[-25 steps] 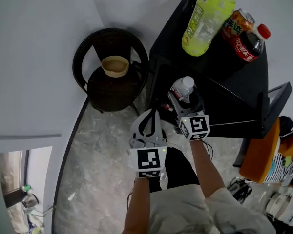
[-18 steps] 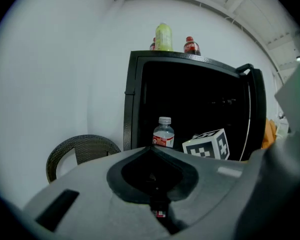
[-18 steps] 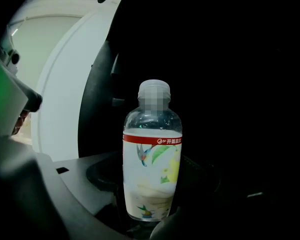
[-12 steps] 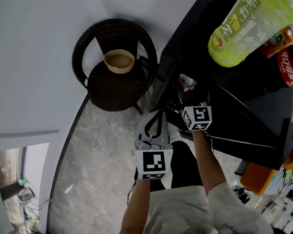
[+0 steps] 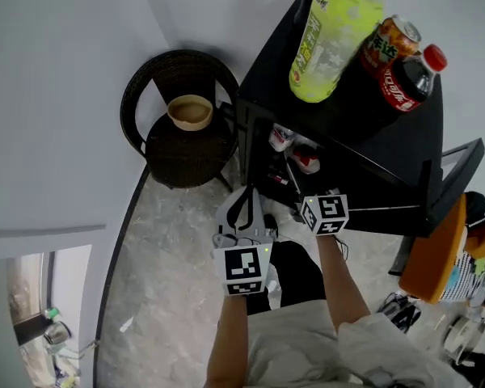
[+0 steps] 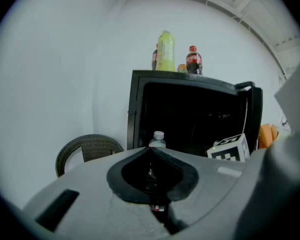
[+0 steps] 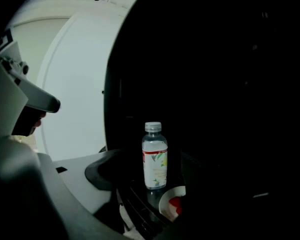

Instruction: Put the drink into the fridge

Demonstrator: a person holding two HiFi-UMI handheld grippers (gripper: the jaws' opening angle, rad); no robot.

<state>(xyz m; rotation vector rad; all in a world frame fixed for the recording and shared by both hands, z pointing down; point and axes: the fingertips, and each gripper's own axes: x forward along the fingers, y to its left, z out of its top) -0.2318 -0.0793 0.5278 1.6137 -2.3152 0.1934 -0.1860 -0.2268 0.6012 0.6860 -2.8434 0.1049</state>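
Observation:
A small clear water bottle (image 7: 154, 156) with a white cap and red-green label stands upright on a shelf inside the open black fridge (image 5: 364, 128). It shows in the head view (image 5: 280, 137) and above the left jaws (image 6: 158, 140). My right gripper (image 5: 314, 194) is open just in front of the fridge; its jaws (image 7: 140, 194) stand apart short of the bottle, not touching it. My left gripper (image 5: 244, 207) hangs lower left of the fridge opening, shut on nothing (image 6: 152, 151).
A white bowl with something red (image 7: 172, 204) sits beside the bottle. On the fridge top stand a green bottle (image 5: 331, 31), a can (image 5: 385, 39) and a cola bottle (image 5: 408, 75). A wicker chair (image 5: 182, 140) holding a tan bowl (image 5: 190, 111) stands left. The fridge door (image 5: 449, 172) hangs open right.
The right gripper carried the water bottle into the fridge, let go of it and drew back. The left gripper stayed put, shut.

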